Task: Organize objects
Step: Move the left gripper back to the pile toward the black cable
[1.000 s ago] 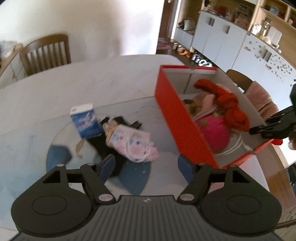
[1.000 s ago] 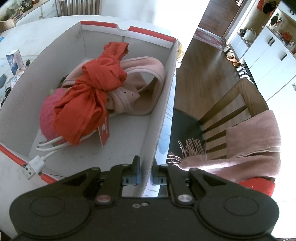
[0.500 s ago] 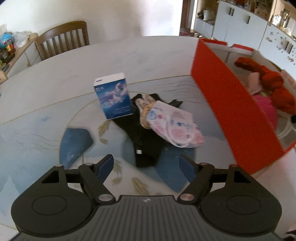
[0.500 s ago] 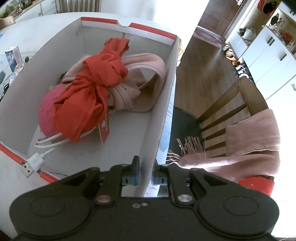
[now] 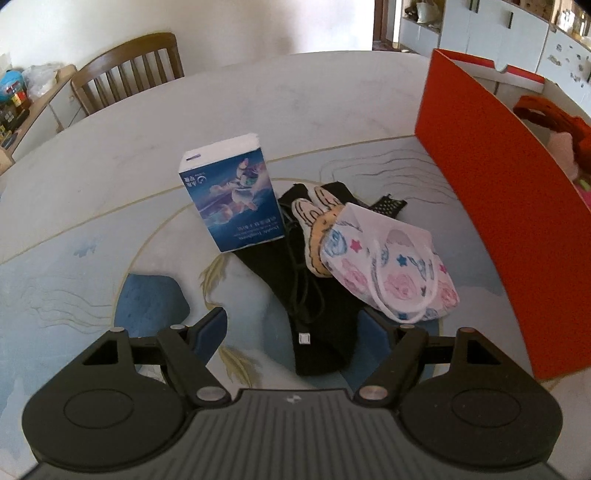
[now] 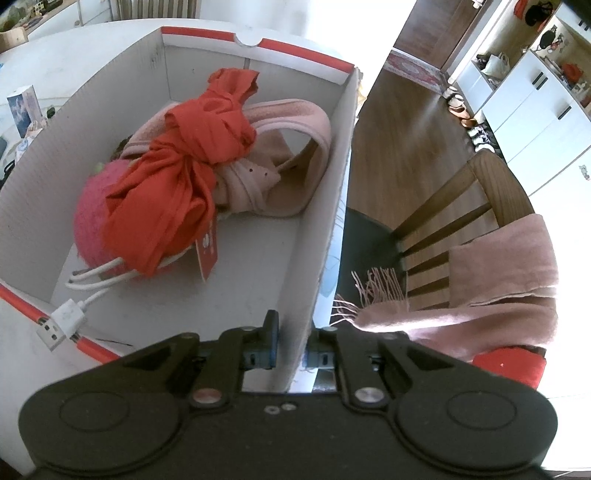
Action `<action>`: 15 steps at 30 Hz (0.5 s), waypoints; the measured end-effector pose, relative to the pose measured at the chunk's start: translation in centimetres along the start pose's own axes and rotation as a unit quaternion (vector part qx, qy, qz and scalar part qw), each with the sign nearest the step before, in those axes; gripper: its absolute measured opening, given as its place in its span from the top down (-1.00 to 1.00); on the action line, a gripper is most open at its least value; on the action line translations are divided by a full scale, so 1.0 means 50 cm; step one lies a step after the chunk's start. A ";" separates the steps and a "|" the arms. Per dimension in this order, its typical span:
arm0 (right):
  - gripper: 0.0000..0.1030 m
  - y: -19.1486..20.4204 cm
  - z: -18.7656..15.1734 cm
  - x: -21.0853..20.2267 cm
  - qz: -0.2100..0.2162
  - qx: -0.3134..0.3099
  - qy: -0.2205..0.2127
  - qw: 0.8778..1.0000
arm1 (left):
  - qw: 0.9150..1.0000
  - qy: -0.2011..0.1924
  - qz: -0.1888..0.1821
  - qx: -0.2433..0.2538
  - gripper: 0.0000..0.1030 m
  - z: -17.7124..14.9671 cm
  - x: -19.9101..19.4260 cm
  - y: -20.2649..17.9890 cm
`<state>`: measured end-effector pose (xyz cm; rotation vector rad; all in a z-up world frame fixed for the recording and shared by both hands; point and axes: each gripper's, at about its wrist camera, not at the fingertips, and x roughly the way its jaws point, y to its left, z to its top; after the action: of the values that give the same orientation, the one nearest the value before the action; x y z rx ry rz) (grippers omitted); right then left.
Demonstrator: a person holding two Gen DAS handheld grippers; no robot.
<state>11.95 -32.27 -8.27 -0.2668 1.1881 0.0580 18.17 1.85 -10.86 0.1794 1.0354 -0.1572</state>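
Observation:
In the left wrist view my left gripper (image 5: 293,328) is open and empty, low over a black cloth (image 5: 314,295) with a black cable on it. A blue and white box (image 5: 232,192) stands upright behind it. A patterned white pouch (image 5: 391,266) lies to the right, over a striped toy (image 5: 314,221). The red box (image 5: 491,206) stands at the right. In the right wrist view my right gripper (image 6: 291,347) is shut on the red box's right wall (image 6: 325,221). Inside lie a red cloth (image 6: 184,173), pink strap (image 6: 288,155), pink ball (image 6: 92,225) and white USB cable (image 6: 70,310).
A wooden chair (image 5: 129,74) stands behind the round table (image 5: 295,103). Another chair (image 6: 461,221) with a pink scarf (image 6: 498,288) stands right of the box, beyond the table's edge. White cabinets (image 5: 517,33) line the far wall.
My left gripper has swung left and closer to the items on the table; the red box has slid toward the right of its view. My right gripper has stayed clamped on the box wall.

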 end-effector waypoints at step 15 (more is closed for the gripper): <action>0.79 0.001 0.001 -0.001 -0.001 0.001 0.001 1.000 | 0.999 0.008 -0.041 -0.020 0.62 0.005 0.000 0.003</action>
<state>11.98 -32.21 -8.21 -0.2666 1.1890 0.0547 18.43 1.95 -10.74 0.1023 1.0610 -0.2105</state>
